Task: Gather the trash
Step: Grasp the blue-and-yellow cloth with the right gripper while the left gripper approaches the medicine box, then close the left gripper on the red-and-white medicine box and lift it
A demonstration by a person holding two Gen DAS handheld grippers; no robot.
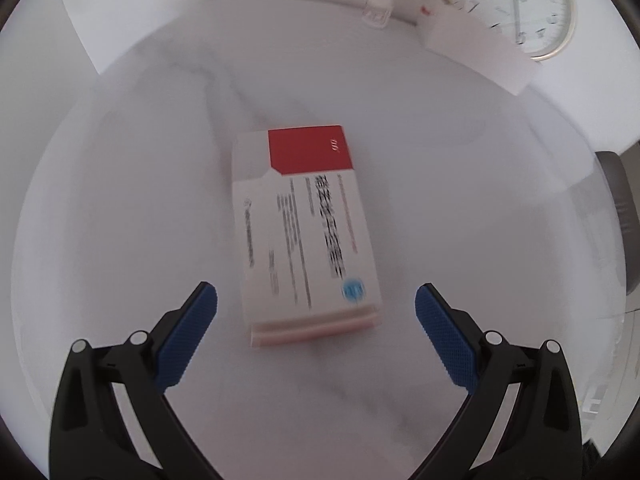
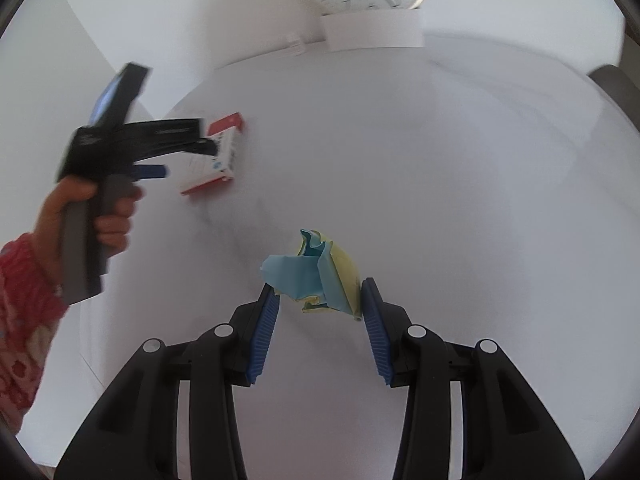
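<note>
Two pieces of trash lie on the white bench (image 1: 120, 208), well apart, and each wrist view has its own one up close. Seen from the left wrist, a flat box (image 1: 304, 232) with a red corner panel and blurred dark print rests on the bench, its near end reaching between the blue pads (image 1: 188, 336) of the left hand-held gripper (image 1: 316, 300). That gripper is spread wide, with clear gaps on both sides of the box, and holds nothing. The crumpled paper does not appear in this view.

From the right wrist, the crumpled paper (image 2: 316, 272), blue and yellow, sits on the bench between the tips of the right hand-held gripper (image 2: 318, 292). Its jaws stand partly open; the right pad (image 2: 374, 320) looks to be touching the yellow edge, while the left pad is at or just beside the blue edge, and I cannot tell whether they are pressing on it. Only this view shows the left gripper from outside, held in a hand (image 2: 108, 216) with a red patterned sleeve (image 2: 20, 304), poised at the box.

Both views catch a clock (image 1: 516, 0) leaning at the back wall behind a white block (image 1: 476, 52). A small clear clip (image 1: 378, 10) lies nearby.
</note>
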